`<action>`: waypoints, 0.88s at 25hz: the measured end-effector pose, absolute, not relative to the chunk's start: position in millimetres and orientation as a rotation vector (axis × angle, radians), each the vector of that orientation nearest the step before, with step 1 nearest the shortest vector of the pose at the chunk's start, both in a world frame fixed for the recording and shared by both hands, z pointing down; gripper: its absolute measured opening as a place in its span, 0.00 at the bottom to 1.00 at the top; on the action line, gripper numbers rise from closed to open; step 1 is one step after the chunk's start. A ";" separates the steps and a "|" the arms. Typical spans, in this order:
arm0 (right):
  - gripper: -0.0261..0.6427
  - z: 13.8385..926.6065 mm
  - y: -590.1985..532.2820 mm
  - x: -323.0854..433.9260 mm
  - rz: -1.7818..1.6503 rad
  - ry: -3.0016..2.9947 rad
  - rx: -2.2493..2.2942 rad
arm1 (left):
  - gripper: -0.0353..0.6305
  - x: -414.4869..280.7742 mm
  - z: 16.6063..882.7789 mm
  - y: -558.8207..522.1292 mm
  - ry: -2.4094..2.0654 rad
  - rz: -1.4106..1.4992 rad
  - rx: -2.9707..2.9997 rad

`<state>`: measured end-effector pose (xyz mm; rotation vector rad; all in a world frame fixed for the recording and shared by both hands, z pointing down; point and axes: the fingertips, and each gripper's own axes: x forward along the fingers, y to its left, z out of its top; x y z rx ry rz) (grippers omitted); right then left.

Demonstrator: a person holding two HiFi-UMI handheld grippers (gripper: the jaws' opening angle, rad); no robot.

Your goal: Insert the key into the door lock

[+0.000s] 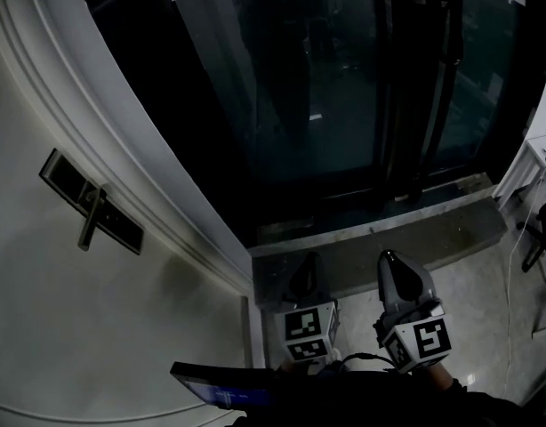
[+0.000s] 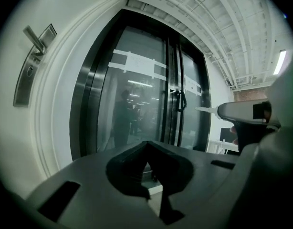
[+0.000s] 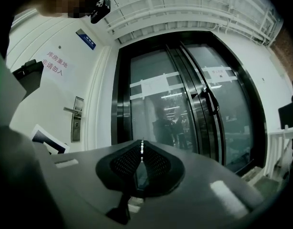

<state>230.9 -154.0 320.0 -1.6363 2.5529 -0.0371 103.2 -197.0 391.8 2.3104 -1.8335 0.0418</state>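
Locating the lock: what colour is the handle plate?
Silver-grey handle plate, clearest in right gripper view.

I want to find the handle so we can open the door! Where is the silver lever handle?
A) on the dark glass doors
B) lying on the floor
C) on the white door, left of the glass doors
C: the silver lever handle sits on a long dark plate on the white door, to the left of the dark glass doors.

Floor is pale grey speckled stone [image 1: 486, 318]. A darker grey stone threshold strip [image 1: 389, 243] runs along its far edge, under the dark glass doors [image 1: 344, 105]. On the floor, far right: black chair base [image 1: 541, 252], with a thin white cable [image 1: 519, 238] just beside it.
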 end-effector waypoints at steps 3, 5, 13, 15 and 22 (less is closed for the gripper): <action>0.06 322.0 -171.3 218.0 -0.036 2.556 -1.630 | 0.05 97.3 385.1 -219.3 -1.836 0.043 2.348; 0.06 323.7 -180.6 209.1 -0.055 2.556 -1.630 | 0.05 94.4 384.8 -231.6 -1.837 0.066 2.350; 0.06 331.4 -208.8 195.5 -0.074 2.585 -1.632 | 0.05 79.7 398.3 -259.2 -1.837 0.099 2.233; 0.06 332.4 -216.6 193.4 -0.069 2.596 -1.625 | 0.05 77.2 400.6 -264.6 -1.842 0.113 2.219; 0.06 328.4 -264.6 179.3 -0.054 2.666 -1.524 | 0.05 62.6 399.2 -298.5 -1.928 0.120 2.154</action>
